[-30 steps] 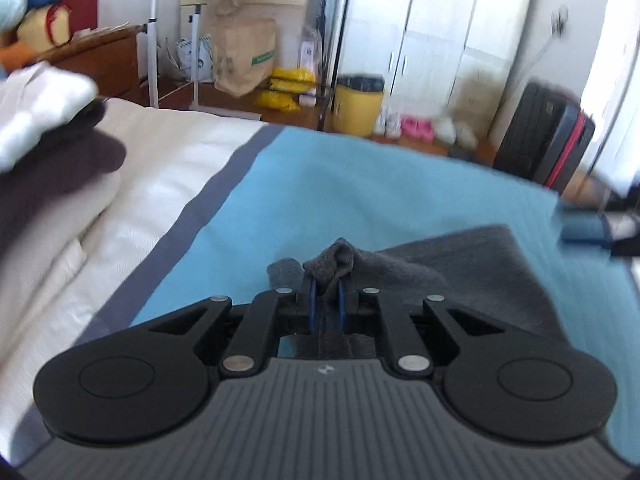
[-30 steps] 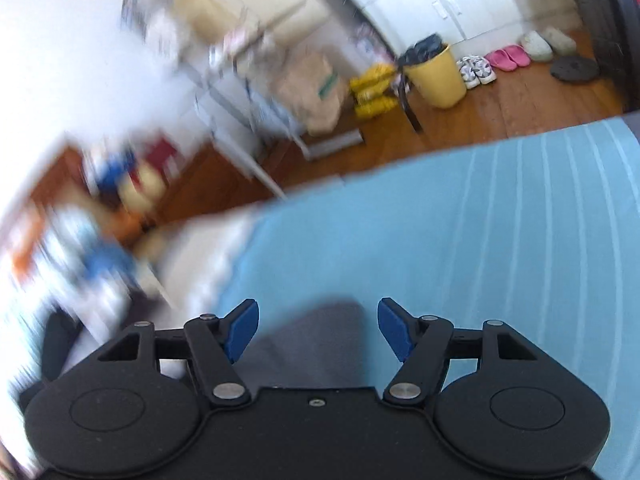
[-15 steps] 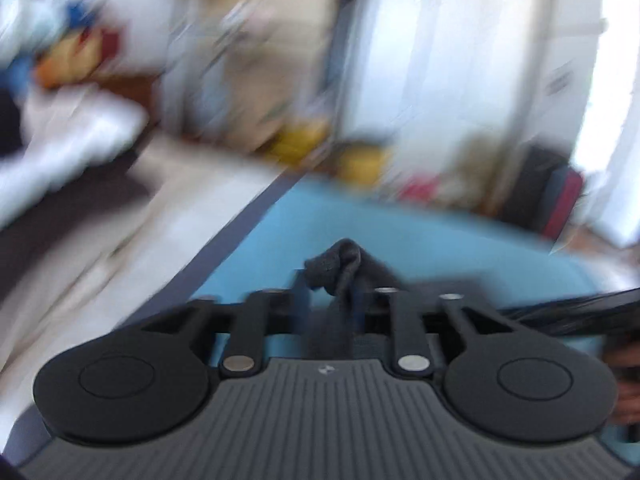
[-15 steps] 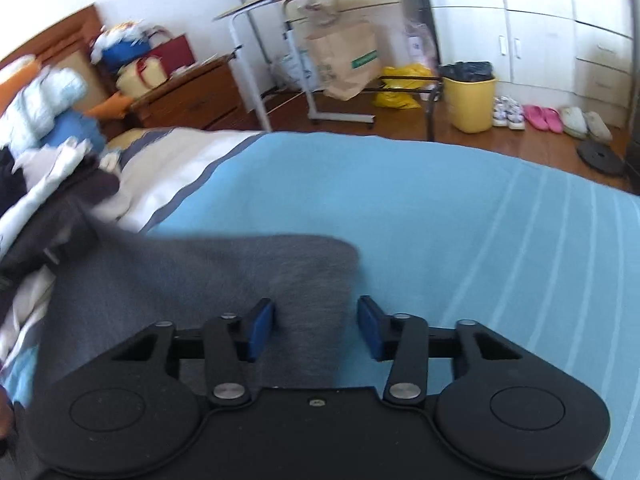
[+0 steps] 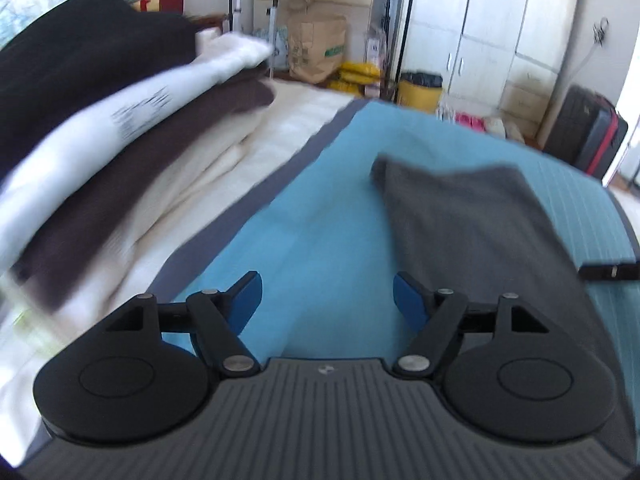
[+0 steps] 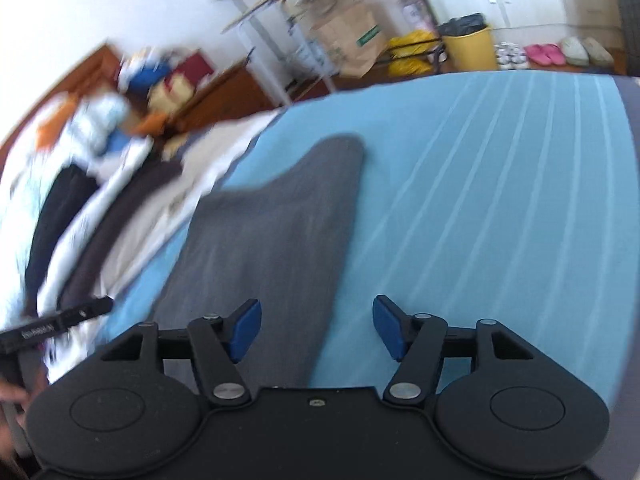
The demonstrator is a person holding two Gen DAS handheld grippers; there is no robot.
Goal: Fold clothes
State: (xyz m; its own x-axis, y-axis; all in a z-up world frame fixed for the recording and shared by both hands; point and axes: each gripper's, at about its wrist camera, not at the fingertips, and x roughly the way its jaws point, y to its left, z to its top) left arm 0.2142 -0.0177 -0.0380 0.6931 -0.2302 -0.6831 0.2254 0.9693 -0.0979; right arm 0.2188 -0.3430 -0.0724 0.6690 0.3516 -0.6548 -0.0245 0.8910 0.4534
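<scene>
Blue striped bedding [image 5: 320,216] runs out ahead of both my tongs. A second ago my left gripper [image 5: 327,295] pinched a bunched corner of the grey garment [image 5: 472,216]; now its jaws stand wide with nothing between them, and the cloth lies flat ahead and to the right of it. My right gripper [image 6: 317,327] is spread wide too, over the garment's near right edge. I judge one fold laid. Motion blur smears the pile of clothes [image 5: 120,120] to my left, and the garment's near end hides under my tools.
</scene>
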